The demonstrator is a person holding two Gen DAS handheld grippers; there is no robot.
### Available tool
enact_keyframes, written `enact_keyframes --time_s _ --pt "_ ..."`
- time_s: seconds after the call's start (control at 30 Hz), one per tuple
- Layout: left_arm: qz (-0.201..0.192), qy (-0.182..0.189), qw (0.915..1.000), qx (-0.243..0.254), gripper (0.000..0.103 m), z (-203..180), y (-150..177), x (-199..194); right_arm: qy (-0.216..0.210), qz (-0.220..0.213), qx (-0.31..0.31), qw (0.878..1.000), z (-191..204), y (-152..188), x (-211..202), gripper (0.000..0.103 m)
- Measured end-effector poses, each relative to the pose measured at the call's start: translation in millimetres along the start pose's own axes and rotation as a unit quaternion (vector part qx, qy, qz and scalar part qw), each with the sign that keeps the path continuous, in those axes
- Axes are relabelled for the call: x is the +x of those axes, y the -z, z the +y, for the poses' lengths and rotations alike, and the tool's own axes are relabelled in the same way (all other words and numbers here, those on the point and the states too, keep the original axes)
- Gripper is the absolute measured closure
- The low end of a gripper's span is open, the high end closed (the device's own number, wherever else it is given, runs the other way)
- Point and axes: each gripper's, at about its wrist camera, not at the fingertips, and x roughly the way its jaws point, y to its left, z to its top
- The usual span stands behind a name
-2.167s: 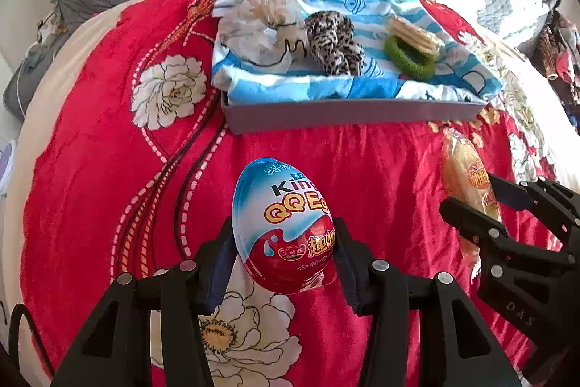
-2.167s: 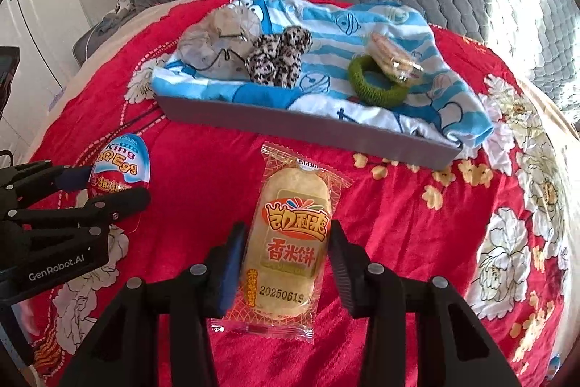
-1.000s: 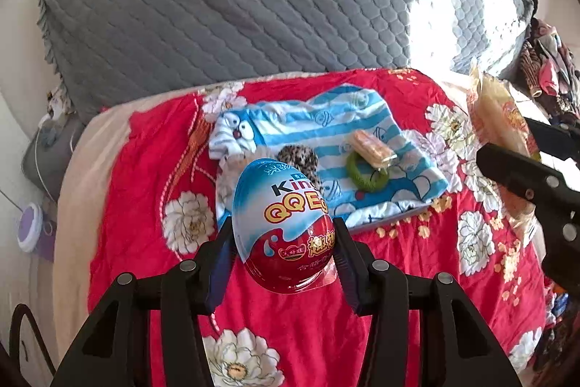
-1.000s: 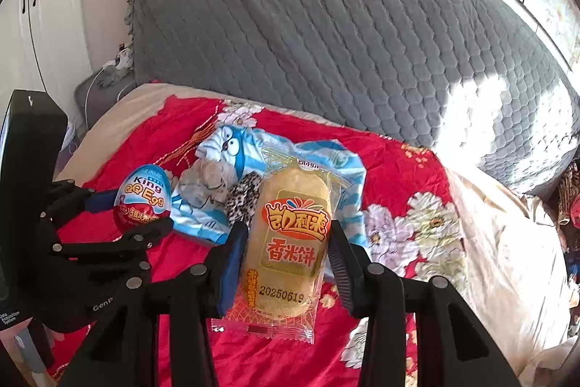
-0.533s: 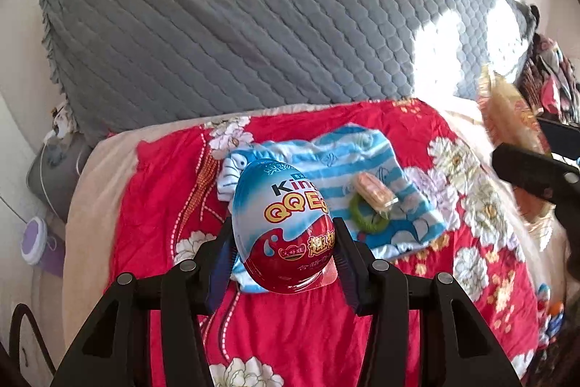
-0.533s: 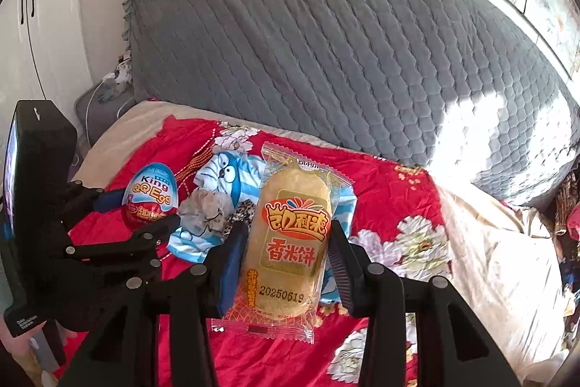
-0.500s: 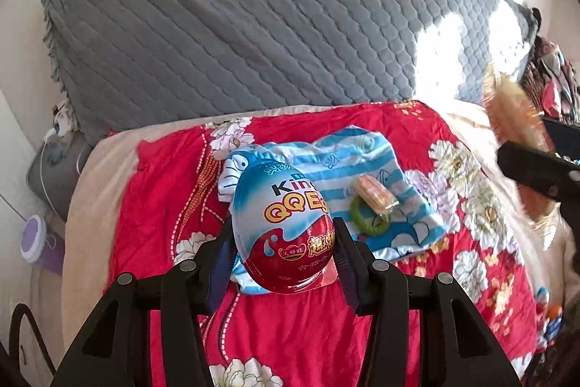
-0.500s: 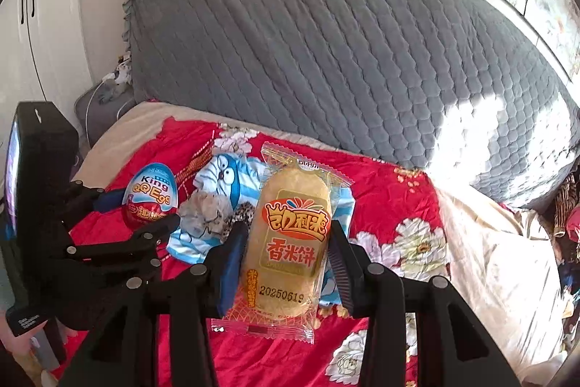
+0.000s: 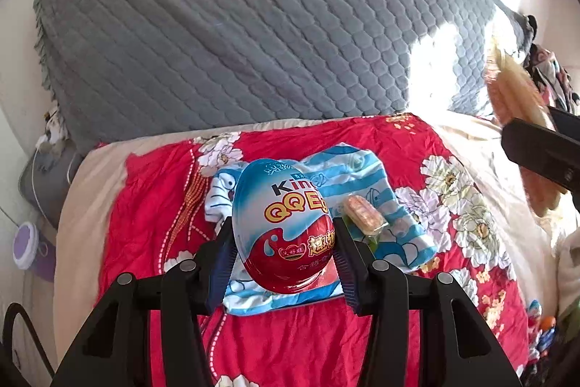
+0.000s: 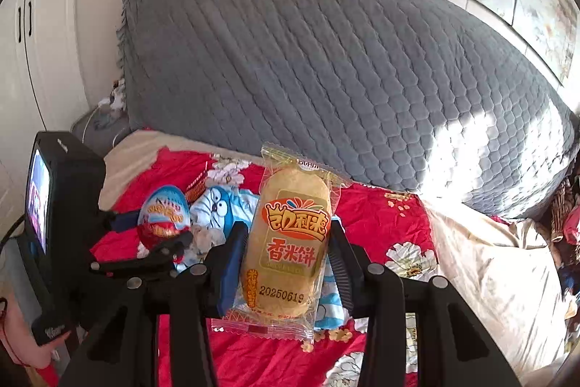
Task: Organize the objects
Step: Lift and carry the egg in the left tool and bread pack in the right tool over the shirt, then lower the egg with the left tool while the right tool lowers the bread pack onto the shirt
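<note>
Both tools have risen well clear of the bed since the earlier frames; the blue striped cloth [image 9: 366,202] now sits small at lower centre. The left tool [image 9: 282,258] clamps the chocolate egg [image 9: 282,227], and the right tool [image 10: 286,265] clamps the rice-cracker packet [image 10: 290,242], each partway closed. Best lower both steadily over the cloth before releasing.

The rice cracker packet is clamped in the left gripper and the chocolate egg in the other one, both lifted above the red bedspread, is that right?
Not quite: the sides are swapped. The right wrist view shows the rice cracker packet clamped in the right gripper; the left gripper clamps the chocolate egg. Both are above the red bedspread.
</note>
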Motion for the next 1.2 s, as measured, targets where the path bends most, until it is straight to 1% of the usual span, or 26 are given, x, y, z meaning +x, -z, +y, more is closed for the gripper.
enact_keyframes --time_s 0.07,0.13,0.2,0.37,0.43,0.8,0.93,1.2 --pt "-0.004 -0.001 1.0000 0.008 0.051 -4 -1 0 -0.001 -0.003 0.006 1.000 -3 -1 2 0.058" --pt "-0.010 -0.002 0.9997 0.024 0.051 -9 -2 0 0.003 -0.008 0.006 1.000 -4 -2 4 0.058" --pt "-0.014 -0.005 0.9991 0.040 0.051 -14 -3 0 -0.002 -0.011 0.006 1.000 -5 -4 5 0.058" --pt "-0.017 -0.009 0.9987 0.048 0.051 -16 -6 7 -0.005 -0.010 0.004 1.000 -6 -2 13 0.058" --pt "-0.013 -0.009 0.9991 0.040 0.051 -13 -7 13 0.002 -0.009 -0.002 1.000 -4 -1 18 0.058" --pt "-0.001 -0.018 0.9997 0.018 0.051 8 -6 51 -0.003 0.000 -0.006 1.000 1 4 59 0.058" --pt "0.005 -0.018 0.9998 0.005 0.051 15 -7 66 -0.010 0.012 -0.005 1.000 3 9 80 0.058" --pt "0.018 -0.018 0.9996 -0.011 0.051 26 -4 93 -0.010 0.033 -0.006 0.999 3 23 114 0.058"
